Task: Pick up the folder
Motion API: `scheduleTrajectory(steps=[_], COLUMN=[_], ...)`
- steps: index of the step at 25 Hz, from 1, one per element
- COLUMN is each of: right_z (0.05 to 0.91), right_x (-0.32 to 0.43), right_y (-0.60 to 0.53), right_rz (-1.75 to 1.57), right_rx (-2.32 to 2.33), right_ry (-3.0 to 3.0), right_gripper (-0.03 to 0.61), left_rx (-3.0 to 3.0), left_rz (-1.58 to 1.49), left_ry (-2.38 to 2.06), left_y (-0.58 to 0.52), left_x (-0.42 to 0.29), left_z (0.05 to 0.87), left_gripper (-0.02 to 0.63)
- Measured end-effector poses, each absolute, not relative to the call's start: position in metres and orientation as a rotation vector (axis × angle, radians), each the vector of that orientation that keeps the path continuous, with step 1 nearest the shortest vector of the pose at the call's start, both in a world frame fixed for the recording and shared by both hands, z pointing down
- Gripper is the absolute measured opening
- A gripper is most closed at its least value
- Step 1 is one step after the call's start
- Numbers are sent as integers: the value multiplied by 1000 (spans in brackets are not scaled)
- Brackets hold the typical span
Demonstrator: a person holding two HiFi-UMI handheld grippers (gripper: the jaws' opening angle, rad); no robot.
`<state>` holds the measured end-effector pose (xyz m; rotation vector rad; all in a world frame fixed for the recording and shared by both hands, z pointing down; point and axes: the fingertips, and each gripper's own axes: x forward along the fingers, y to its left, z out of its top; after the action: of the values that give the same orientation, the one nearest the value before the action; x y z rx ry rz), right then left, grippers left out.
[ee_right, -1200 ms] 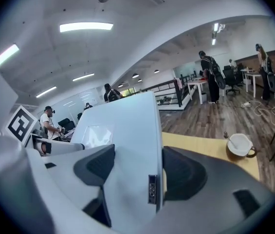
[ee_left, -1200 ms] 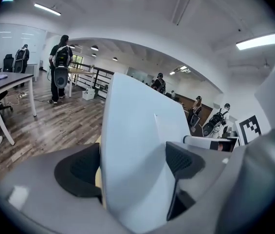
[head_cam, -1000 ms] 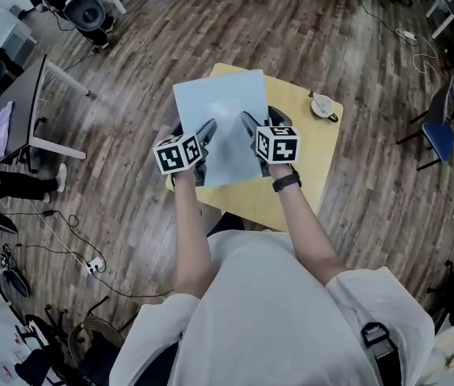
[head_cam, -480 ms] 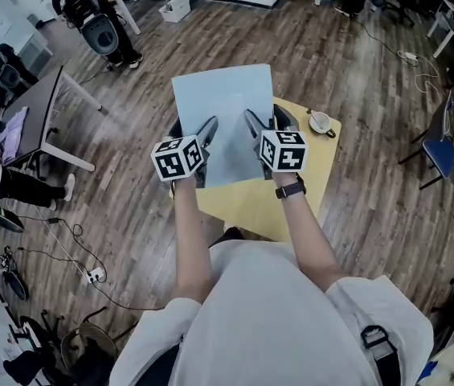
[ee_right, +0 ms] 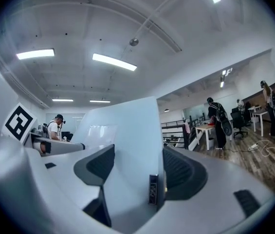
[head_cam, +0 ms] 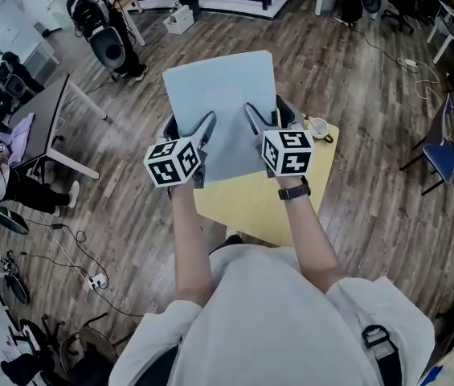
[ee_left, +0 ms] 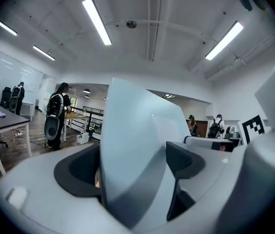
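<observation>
The folder, a plain pale blue-grey cover, was held up off the yellow table by both grippers. Its near edge was gripped and its far edge was tipped up and away from the person. In the head view it was seen against the table's far edge and the wooden floor beyond.

The left gripper was clamped on the near left part of the folder. In the left gripper view the sheet was pinched between the two dark pads, one pressed to each face. The right gripper was closed on the near right part in the same way, and in the right gripper view the folder's edge was sandwiched between its pads. A small dark tab was seen at that edge (too small to be identified).

The two marker cubes were turned toward the head camera, level with each other, with the folder's near edge between them. A dark watch was worn on the right wrist.

A small cup was left on the table's far right corner, just to the right of the right gripper in the head view. A dark desk stood well apart to the left.
</observation>
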<state>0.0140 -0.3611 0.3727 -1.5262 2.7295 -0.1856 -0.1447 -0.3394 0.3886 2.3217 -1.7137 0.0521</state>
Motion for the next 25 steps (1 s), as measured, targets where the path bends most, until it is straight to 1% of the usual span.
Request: scheduleTrajectory(steps=[7,25], right_z=[357,370], right_x=[18,15], right_y=[-354,-354], right_rz=[-121,-117], right_rx=[-1502,-1549], right_ry=[2739,2786], right_gripper=[308,308], left_rx=[2350,2322], left_rz=[53,60], left_ry=[-1752,-1703], left_y=[-331,-333], left_x=[-139,-141], left_z=[372,391], left_gripper=[414,414])
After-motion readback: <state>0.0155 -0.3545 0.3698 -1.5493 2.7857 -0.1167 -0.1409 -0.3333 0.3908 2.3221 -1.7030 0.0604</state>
